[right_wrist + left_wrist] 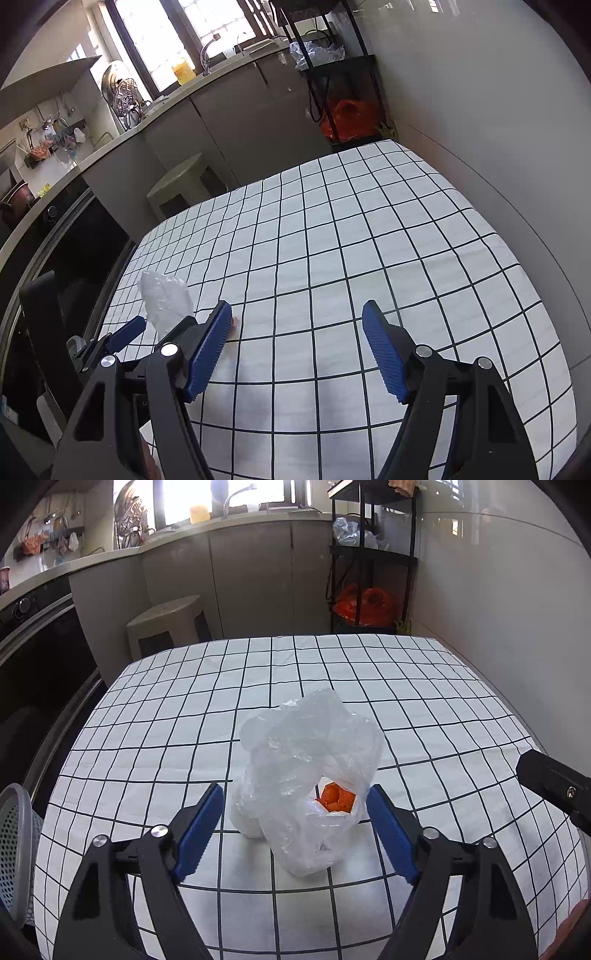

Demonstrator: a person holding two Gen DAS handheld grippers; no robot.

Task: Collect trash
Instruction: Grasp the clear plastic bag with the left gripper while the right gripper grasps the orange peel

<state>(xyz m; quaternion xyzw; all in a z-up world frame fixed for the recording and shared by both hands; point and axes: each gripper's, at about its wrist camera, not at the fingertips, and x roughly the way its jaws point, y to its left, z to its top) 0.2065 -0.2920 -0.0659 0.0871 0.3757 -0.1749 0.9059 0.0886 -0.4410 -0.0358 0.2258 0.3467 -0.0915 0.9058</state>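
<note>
A crumpled clear plastic bag (306,775) stands on the checked tablecloth (406,701), with orange scraps (337,796) showing through its mouth. My left gripper (295,829) is open, its blue pads on either side of the bag's lower part, not closed on it. The bag also shows in the right wrist view (166,301) at the left, beside the left gripper's blue finger (127,334). My right gripper (297,350) is open and empty over bare cloth, to the right of the bag. Its black body (554,786) shows in the left wrist view.
A grey mesh bin (18,849) stands off the table's left edge. A beige stool (166,624), kitchen cabinets and an oven lie beyond the table. A black shelf rack (369,561) with a red bag stands at the far corner. A wall runs along the right.
</note>
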